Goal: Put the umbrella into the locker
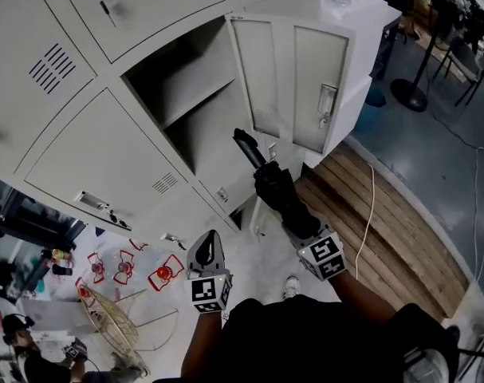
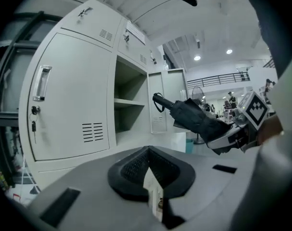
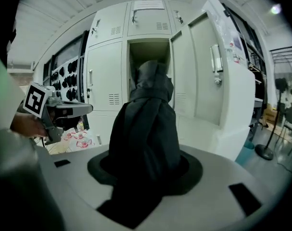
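Note:
A black folded umbrella point(image 1: 272, 183) sticks out of my right gripper point(image 1: 299, 220), which is shut on its cloth body. Its handle end points at the open locker compartment point(image 1: 202, 114), just in front of the opening. That compartment has a shelf inside, and its door point(image 1: 309, 86) swings out to the right. In the right gripper view the umbrella point(image 3: 146, 124) fills the jaws of the right gripper point(image 3: 146, 173) and hides part of the open locker point(image 3: 148, 54). My left gripper point(image 1: 209, 246) hangs lower left, shut and holding nothing. The left gripper view shows the left gripper point(image 2: 149, 177), the umbrella point(image 2: 194, 117) and the open locker point(image 2: 129, 105).
Closed locker doors point(image 1: 98, 166) surround the open one. A wooden pallet point(image 1: 385, 222) with a white cable point(image 1: 371, 202) lies to the right. A fan stand base point(image 1: 409, 94) stands beyond it. Red-and-white items point(image 1: 126, 266) and a wire basket point(image 1: 114, 317) lie on the floor at left.

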Motion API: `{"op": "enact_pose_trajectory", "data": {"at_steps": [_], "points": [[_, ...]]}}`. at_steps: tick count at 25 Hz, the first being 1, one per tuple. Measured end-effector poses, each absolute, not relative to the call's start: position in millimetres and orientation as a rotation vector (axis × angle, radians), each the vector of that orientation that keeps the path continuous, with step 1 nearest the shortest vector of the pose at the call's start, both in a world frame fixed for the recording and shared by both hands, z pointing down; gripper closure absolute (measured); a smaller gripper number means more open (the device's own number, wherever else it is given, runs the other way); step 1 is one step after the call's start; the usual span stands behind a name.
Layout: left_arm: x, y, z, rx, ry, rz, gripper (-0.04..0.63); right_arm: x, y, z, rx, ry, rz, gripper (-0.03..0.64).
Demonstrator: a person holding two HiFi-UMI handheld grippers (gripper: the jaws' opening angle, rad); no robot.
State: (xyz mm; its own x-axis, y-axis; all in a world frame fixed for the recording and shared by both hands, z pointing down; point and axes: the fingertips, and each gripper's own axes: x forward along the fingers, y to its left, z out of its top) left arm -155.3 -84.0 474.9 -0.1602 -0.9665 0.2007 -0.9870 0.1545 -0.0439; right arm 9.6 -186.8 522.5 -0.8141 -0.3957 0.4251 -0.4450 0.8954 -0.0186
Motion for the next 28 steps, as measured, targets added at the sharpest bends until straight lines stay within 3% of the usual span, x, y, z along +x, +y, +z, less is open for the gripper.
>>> {"op": "enact_pose_trajectory", "data": {"at_steps": [28], "points": [[-286.7, -138.5, 467.7, 1.848, -2.424, 0.154, 0.597, -189.4, -305.9, 537.2, 0.516, -2.541, 0.106, 0.422]]}}
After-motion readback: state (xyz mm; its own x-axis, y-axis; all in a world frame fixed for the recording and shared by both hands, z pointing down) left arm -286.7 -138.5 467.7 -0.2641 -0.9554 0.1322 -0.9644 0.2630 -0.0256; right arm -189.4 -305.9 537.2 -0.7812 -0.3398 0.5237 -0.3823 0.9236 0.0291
